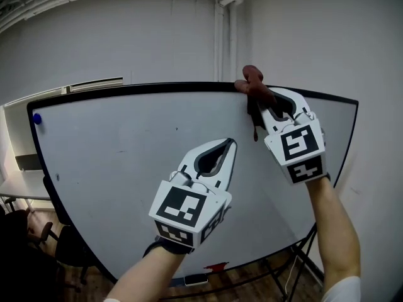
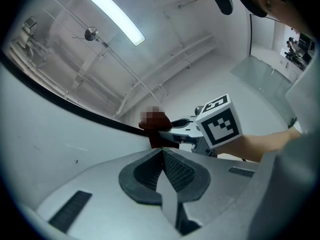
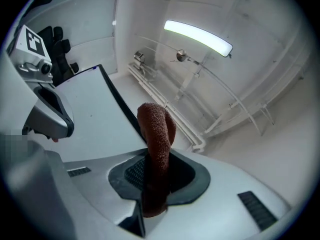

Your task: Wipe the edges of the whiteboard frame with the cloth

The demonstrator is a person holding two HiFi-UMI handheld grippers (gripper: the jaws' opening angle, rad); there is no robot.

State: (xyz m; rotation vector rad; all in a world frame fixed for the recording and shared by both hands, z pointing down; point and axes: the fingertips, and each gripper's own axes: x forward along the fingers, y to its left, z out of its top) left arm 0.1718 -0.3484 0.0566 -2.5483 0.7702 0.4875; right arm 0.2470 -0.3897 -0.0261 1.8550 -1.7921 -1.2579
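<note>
A whiteboard [image 1: 126,162] with a thin black frame [image 1: 157,87] fills the head view. My right gripper [image 1: 261,102] is shut on a dark red-brown cloth [image 1: 252,80], and the cloth presses on the top edge of the frame, right of the middle. In the right gripper view the cloth [image 3: 156,149] stands up between the jaws next to the frame edge [image 3: 120,101]. My left gripper [image 1: 228,148] hovers in front of the board face below that, jaws closed with nothing between them. The left gripper view shows the cloth [image 2: 157,129] on the frame [image 2: 60,101].
A blue magnet [image 1: 36,118] sits at the board's upper left corner. The board stand's legs [image 1: 302,257] and a wooden floor show below. A desk and chairs [image 1: 25,225] stand at the left. White wall and pipes [image 1: 223,36] lie behind the board.
</note>
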